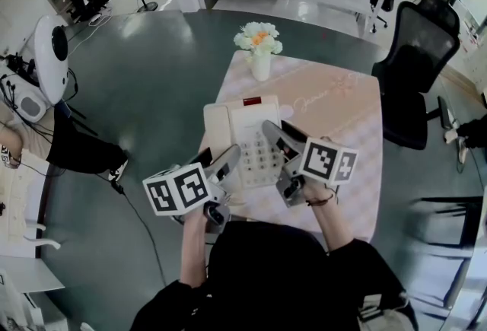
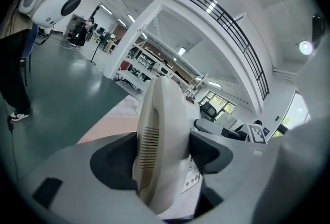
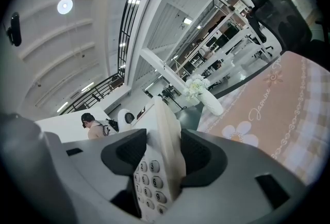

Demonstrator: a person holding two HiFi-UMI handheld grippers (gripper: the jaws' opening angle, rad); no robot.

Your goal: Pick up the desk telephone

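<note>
A cream desk telephone [image 1: 255,132] with a grey keypad sits over the pink-clothed table [image 1: 342,109]; I cannot tell whether it rests on the cloth or hangs just above it. My left gripper [image 1: 228,158] grips its left side. In the left gripper view the dark pads of that gripper [image 2: 162,153] press on the ribbed handset end [image 2: 157,130]. My right gripper [image 1: 275,133] clamps the right edge. In the right gripper view its jaws [image 3: 164,156] are shut on the phone body beside the number keys [image 3: 149,179].
A white vase of flowers [image 1: 259,44] stands at the table's far edge, just beyond the phone, and shows again in the right gripper view [image 3: 203,91]. A black office chair [image 1: 415,71] stands to the right of the table. A cable runs over the dark floor at left.
</note>
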